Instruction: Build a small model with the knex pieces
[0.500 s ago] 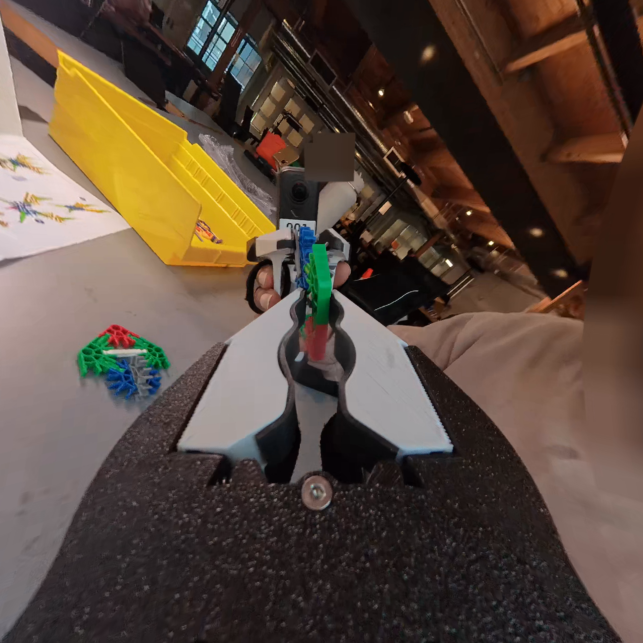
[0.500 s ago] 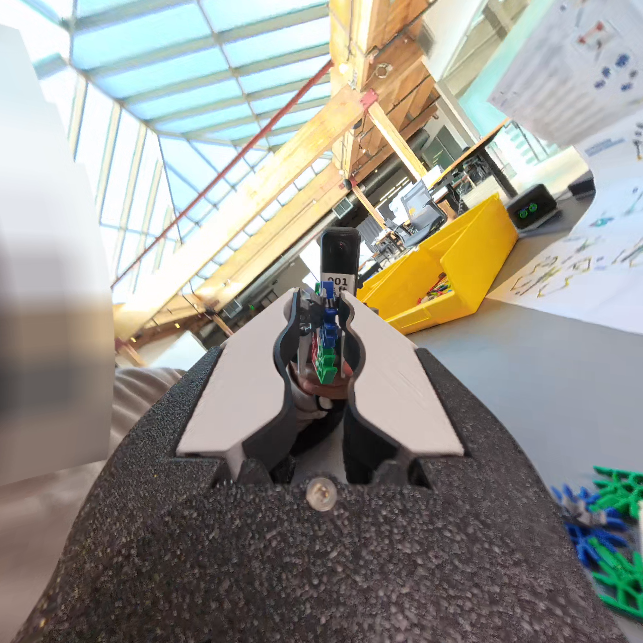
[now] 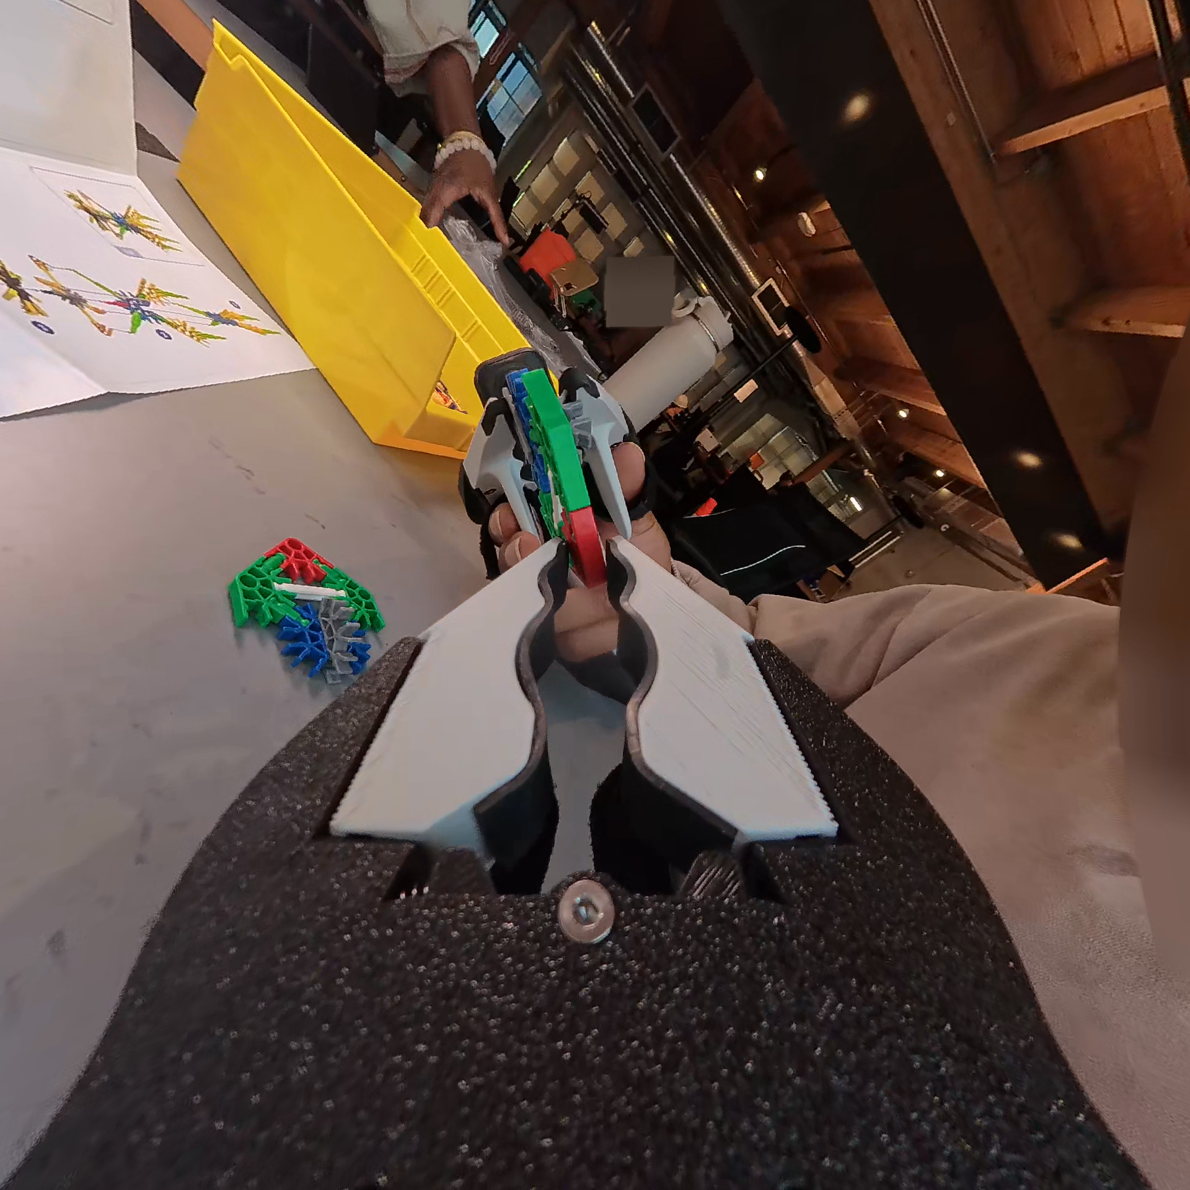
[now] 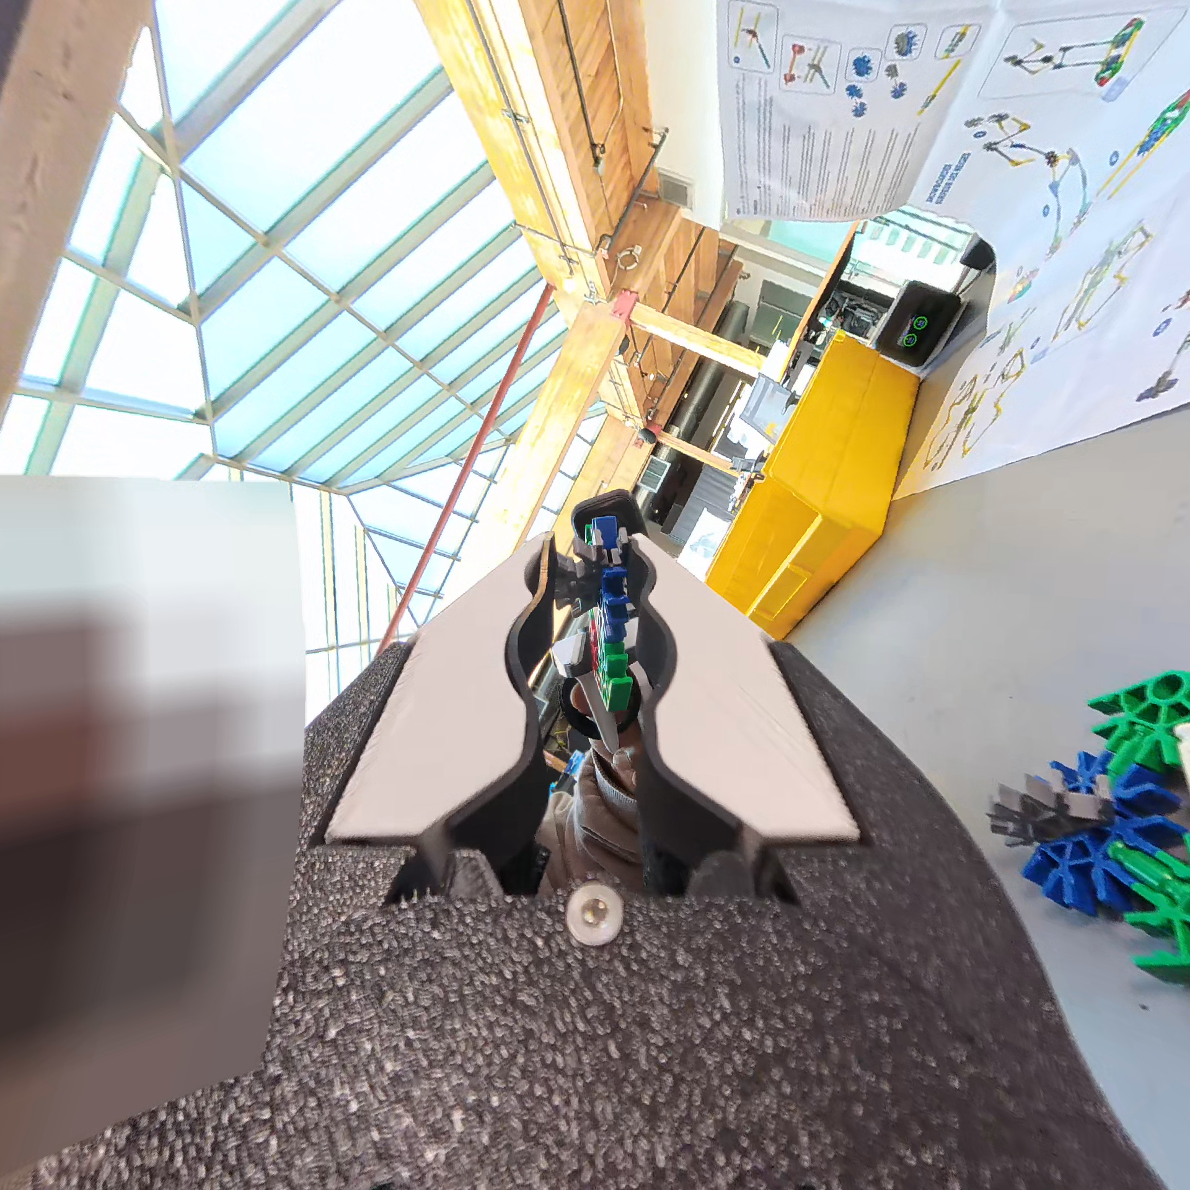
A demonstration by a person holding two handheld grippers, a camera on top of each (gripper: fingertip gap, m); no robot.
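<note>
Print shows on two things, and none of it is repeated here. A white instruction sheet [image 4: 837,109] hanging at the top right of the right wrist view carries columns of small text beside coloured diagrams. A second instruction sheet [image 3: 96,290] on the tabletop [image 3: 161,708] in the left wrist view bears diagrams with small round blue markers, too small to make out.

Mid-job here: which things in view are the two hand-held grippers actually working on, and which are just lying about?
In hand:
- left hand-held gripper, shut on the held connector cluster
- right hand-held gripper, gripping the same cluster

Lying about:
- second connector cluster on the grey table
- yellow bin
- instruction sheets
- white bottle
- another person's hand
</note>
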